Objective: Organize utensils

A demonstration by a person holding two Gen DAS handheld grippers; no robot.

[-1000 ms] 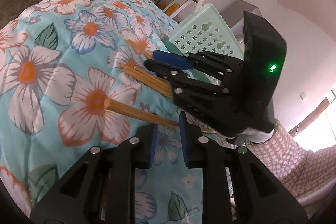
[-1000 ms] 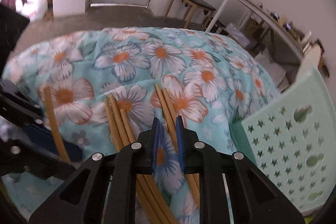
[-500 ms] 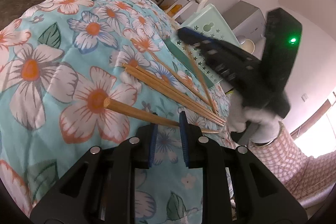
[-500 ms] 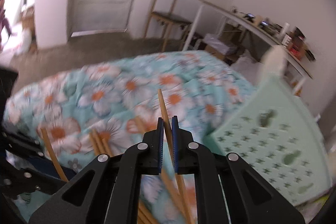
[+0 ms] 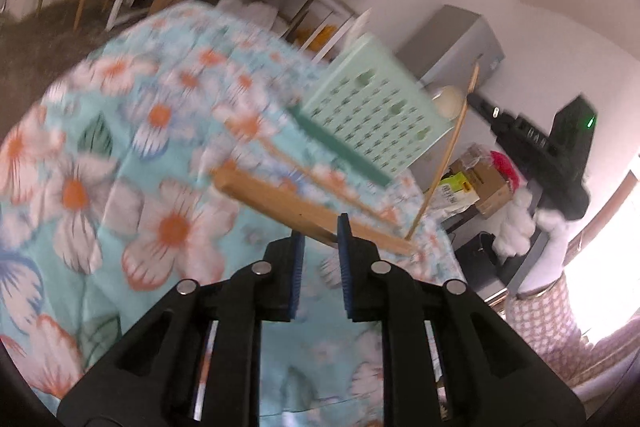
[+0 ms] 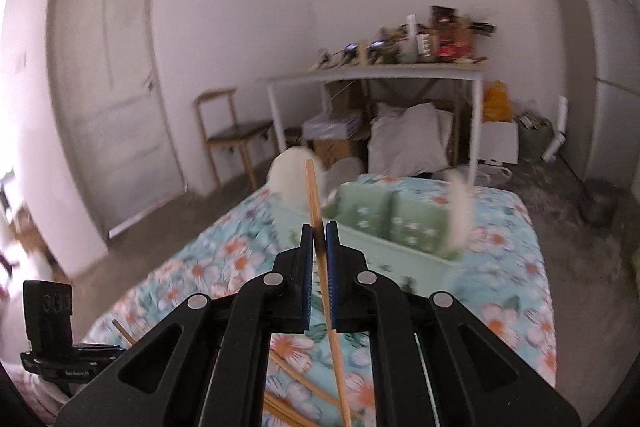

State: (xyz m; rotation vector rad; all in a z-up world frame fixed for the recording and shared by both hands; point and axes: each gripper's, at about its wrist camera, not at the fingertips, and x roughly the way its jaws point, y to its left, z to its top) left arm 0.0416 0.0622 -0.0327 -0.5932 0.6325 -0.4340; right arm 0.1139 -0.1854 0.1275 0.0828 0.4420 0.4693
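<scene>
My left gripper (image 5: 320, 247) has its jaws closing on a wooden chopstick (image 5: 264, 191) that lies crosswise between the blue pads, lifted off the floral bedspread (image 5: 168, 227). My right gripper (image 6: 319, 233) is shut on another chopstick (image 6: 314, 195) that stands nearly upright, its top end in front of the mint green perforated basket (image 6: 384, 223). In the left wrist view the right gripper (image 5: 476, 101) hangs high at the right of the basket (image 5: 376, 119), its chopstick (image 5: 448, 159) slanting down. More chopsticks (image 6: 296, 379) lie on the bedspread.
Blurred white utensils (image 6: 290, 179) stick out of the basket's compartments. Beyond the bed are a wooden chair (image 6: 228, 135), a cluttered white table (image 6: 380, 75), a door (image 6: 108, 83) and a grey fridge (image 6: 600, 67). A fluffy white cuff (image 5: 516, 227) shows behind the right gripper.
The right gripper closed on a chopstick, lifted it off the bedspread and swung up and over toward the basket, rolling as it went. The left gripper rose, carrying its chopstick up.
</scene>
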